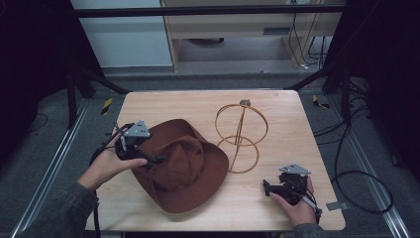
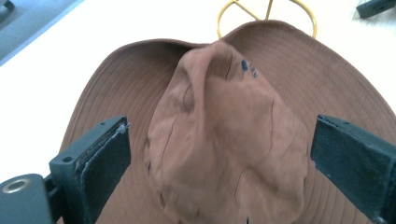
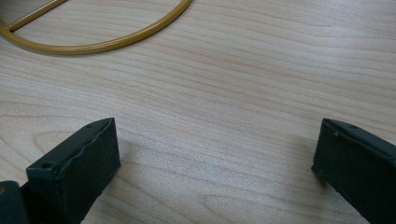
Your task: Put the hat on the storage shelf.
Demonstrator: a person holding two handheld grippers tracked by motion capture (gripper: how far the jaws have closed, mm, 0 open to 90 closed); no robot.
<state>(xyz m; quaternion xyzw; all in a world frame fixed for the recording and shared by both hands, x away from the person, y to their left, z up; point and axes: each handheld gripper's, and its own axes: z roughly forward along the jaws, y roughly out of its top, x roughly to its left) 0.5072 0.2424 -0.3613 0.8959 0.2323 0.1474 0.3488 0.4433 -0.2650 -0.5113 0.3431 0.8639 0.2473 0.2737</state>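
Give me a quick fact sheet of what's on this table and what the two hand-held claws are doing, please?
surface: wooden table
hat: brown hat, brim down on the table
stand: gold wire stand, upright beside the hat, nothing on it
left gripper: open, jaws either side of the hat's crown, not closed on it
right gripper: open, low over bare wood near the stand's base ring
hands: one holds each gripper

Left claw [image 1: 148, 159] and right claw [image 1: 268, 187] both gape wide.
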